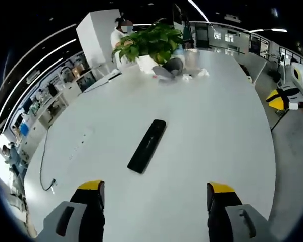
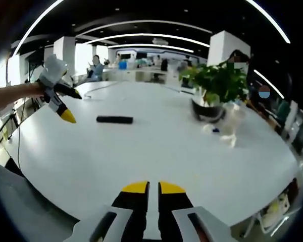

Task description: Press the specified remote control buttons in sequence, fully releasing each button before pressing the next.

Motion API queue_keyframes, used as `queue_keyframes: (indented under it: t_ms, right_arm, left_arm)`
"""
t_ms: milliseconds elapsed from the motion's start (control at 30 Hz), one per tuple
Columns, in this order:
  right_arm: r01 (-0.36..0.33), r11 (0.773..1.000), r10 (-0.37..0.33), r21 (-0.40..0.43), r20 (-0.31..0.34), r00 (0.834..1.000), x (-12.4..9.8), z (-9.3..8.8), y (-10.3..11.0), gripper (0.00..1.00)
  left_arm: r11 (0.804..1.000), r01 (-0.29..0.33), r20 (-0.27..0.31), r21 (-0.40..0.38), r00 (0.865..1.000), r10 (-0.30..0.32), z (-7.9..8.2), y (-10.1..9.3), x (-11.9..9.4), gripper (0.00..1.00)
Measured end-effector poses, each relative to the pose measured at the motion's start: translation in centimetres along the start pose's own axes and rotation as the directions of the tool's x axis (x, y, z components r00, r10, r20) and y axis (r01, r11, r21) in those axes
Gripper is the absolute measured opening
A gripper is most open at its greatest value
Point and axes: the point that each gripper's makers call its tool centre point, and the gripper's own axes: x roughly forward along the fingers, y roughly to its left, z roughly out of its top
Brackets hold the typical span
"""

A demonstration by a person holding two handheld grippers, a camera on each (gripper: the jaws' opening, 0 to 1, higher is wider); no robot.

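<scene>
Black remote (image 1: 147,145) mid-table (image 1: 217,131), edges distant; left tool (image 1: 155,194) wide, above.

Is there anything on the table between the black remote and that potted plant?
No. In the left gripper view, only bare white table separates the remote control from the potted plant.

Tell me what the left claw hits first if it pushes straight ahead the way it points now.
Probably the flat black rectangular remote control, lying on the white table ahead of the open left claw; depth is hard to judge.
</scene>
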Motion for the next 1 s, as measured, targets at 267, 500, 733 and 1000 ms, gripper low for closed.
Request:
queue_keyframes:
  t_ms: [267,500,733,1000]
  right_arm:
    - [-0.001,1.000,0.001,-0.008,-0.024,1.000,0.1,-0.4,0.1,0.00]
    - [-0.014,1.000,0.013,-0.014,-0.052,0.999,0.3,-0.8,0.4,0.00]
    - [-0.020,1.000,0.018,-0.021,-0.076,0.997,0.4,-1.2,0.5,0.00]
    - [-0.016,1.000,0.014,-0.016,-0.104,0.994,0.6,-1.6,0.5,0.00]
  left_arm:
    - [1.000,0.005,-0.033,0.027,0.999,-0.004,-0.1,0.4,1.2,0.84]
    - [0.999,0.006,-0.050,0.044,0.999,-0.004,-0.3,0.9,2.1,0.78]
    - [0.998,0.028,-0.076,0.060,0.997,-0.023,-0.6,1.3,3.2,0.78]
    - [0.996,0.053,-0.088,0.076,0.995,-0.046,-0.7,2.0,4.7,0.76]
